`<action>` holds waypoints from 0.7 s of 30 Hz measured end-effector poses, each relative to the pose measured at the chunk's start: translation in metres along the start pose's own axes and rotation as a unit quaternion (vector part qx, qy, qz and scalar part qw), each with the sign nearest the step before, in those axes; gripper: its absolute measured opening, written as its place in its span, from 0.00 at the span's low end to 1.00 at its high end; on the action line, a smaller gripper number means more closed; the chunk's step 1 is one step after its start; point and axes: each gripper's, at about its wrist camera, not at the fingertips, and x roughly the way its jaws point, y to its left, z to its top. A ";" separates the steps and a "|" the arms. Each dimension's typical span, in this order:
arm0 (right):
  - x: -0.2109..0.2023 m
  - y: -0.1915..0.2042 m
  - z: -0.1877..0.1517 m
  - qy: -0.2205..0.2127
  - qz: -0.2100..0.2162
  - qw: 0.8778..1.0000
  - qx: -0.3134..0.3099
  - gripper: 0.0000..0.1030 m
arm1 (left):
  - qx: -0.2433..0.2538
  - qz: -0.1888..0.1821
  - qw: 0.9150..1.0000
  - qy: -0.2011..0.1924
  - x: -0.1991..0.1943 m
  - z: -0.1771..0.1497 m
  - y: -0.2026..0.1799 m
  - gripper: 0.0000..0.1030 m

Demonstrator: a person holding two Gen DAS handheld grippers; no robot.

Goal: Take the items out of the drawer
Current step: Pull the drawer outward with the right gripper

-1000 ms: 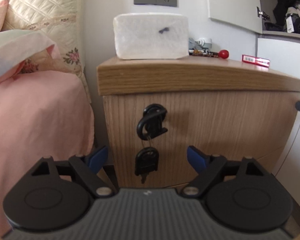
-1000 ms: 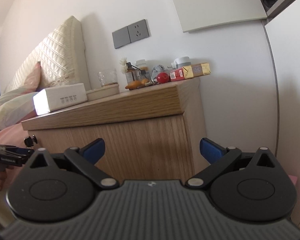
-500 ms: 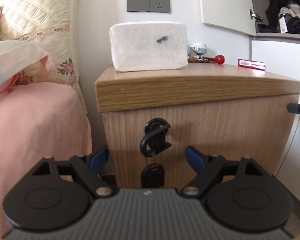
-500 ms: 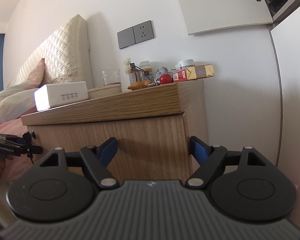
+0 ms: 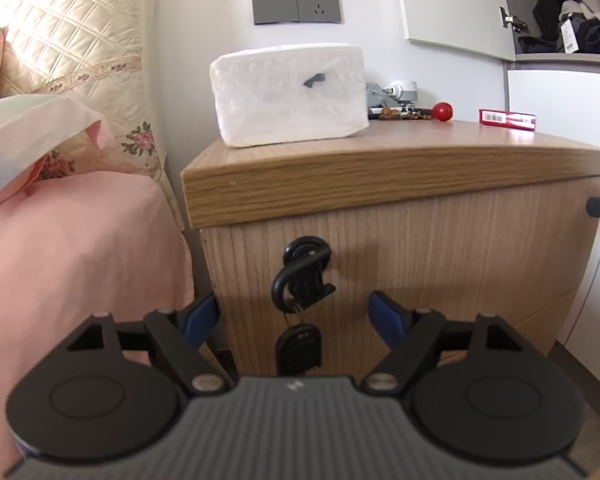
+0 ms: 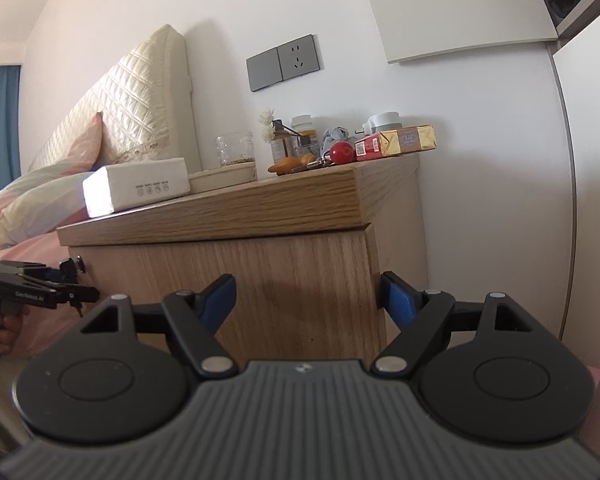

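Note:
The wooden nightstand's drawer front (image 5: 440,248) is shut, so whatever lies inside is hidden. A black key (image 5: 302,276) sits in its lock, and a black fob (image 5: 299,346) hangs below it. My left gripper (image 5: 296,314) is open just short of the key, its blue fingertips on either side of the fob. In the right wrist view, my right gripper (image 6: 308,298) is open and straddles the right corner of the drawer front (image 6: 292,272). That view also shows the left gripper (image 6: 40,292), held by a hand (image 6: 0,328), close to the key (image 6: 73,267).
On the nightstand top stand a white tissue pack (image 5: 290,94), a red ball (image 5: 442,111), a red box (image 5: 507,119), a glass (image 6: 235,147) and small bottles. A pink bed (image 5: 72,248) adjoins the left side. A white wardrobe (image 5: 560,96) stands close on the right.
The left gripper has risen and closed in on the key. The right gripper has moved in to the nightstand's right corner, and its fingers have narrowed a little.

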 end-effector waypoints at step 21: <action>-0.039 0.006 0.001 0.007 0.027 1.000 0.005 0.79 | -0.005 0.007 1.000 -0.001 -0.031 -0.011 -0.007 0.79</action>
